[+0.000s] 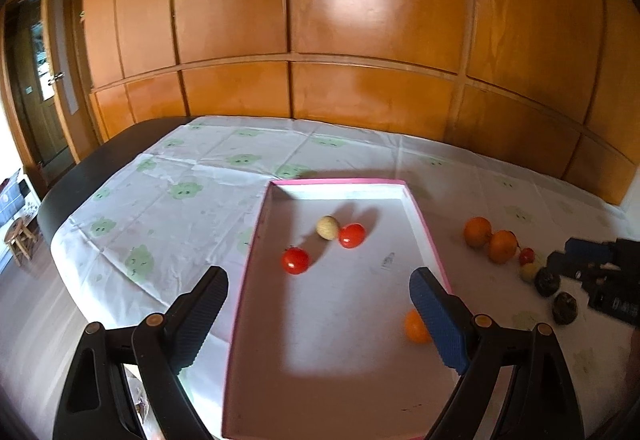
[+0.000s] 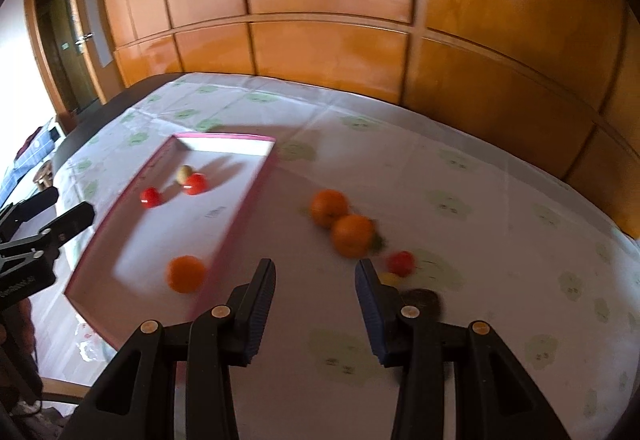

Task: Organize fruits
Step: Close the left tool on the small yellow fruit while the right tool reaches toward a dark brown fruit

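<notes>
Fruits are being sorted into a pink tray (image 1: pixel 256 240). The left gripper (image 1: pixel 319 290) is being held over the near part of the tray, with its jaws wide apart and nothing between them. Ahead of it, inside the tray, two tomatoes (image 1: pixel 295 261) and a pale fruit (image 1: pixel 327 227) are lying, and a small orange (image 1: pixel 416 327) is sitting just beside its right finger.

The right gripper (image 2: pixel 315 280) is being held above the cloth (image 2: pixel 480 200), to the right of the tray. Its jaws are also apart and empty. Just ahead of it two oranges (image 2: pixel 353 235) are touching each other. By its right finger a small tomato (image 2: pixel 401 263), a yellow fruit and a dark fruit (image 2: pixel 420 300) are partly hidden.

It looks like the next fruit is being chosen. For the next move, the right gripper would probably need to be lowered around one orange, squeezed softly so it is not rolled away, and carried left to the tray.
</notes>
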Available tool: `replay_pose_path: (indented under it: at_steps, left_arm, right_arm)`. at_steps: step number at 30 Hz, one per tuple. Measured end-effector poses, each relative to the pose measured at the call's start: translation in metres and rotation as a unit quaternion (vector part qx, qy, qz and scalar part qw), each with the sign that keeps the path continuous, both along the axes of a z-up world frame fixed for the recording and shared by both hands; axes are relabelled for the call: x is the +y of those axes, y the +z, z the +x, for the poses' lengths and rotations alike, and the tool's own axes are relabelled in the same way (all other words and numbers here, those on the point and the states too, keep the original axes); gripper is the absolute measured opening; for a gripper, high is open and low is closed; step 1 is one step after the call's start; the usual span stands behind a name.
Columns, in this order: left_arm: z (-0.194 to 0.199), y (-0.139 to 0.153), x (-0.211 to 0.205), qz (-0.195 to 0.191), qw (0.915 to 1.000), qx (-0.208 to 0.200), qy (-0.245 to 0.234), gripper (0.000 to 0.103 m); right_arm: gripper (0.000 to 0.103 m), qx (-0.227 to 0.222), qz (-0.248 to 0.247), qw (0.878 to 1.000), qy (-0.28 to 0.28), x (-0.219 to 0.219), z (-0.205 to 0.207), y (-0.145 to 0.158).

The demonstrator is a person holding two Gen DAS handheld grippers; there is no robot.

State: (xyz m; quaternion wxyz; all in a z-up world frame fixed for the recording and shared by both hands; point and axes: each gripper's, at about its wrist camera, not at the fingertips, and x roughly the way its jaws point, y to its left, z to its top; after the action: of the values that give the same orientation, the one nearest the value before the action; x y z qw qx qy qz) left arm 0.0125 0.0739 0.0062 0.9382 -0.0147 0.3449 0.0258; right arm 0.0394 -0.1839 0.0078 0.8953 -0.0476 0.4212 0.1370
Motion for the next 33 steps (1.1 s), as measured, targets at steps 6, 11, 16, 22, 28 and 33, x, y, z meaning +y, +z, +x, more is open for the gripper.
replay_pose_path:
  at_steps: [6,11,16,22,28,33]
  left_arm:
    - [0.007,-0.004,-0.02,-0.001,0.9991,0.018,-0.039,0.093]
    - [0.013,-0.008,-0.045,0.002,0.9959,0.037,-0.082,0.091]
    - [0.02,-0.009,-0.078,0.003,0.9883,0.056,-0.142,0.073]
    - [0.038,-0.017,-0.12,-0.009,0.974,0.092,-0.207,0.043]
    - [0.063,-0.036,-0.163,-0.065,0.9528,0.151,-0.255,0.029]
    - [0.093,-0.054,-0.184,-0.137,0.9417,0.199,-0.235,0.029]
  right_arm:
    - [0.042,0.007,-0.011,0.999,-0.053,-0.058,0.005,-0.001]
    - [0.042,0.019,0.001,0.994,-0.112,-0.113,0.012,-0.009]
    - [0.042,0.028,0.029,0.986,-0.164,-0.153,0.017,-0.019]
    - [0.042,0.04,0.068,0.981,-0.175,-0.165,0.021,-0.017]
    - [0.042,0.04,0.093,0.979,-0.176,-0.169,0.022,-0.016]
    - [0.042,0.044,0.096,0.979,-0.173,-0.169,0.023,-0.016]
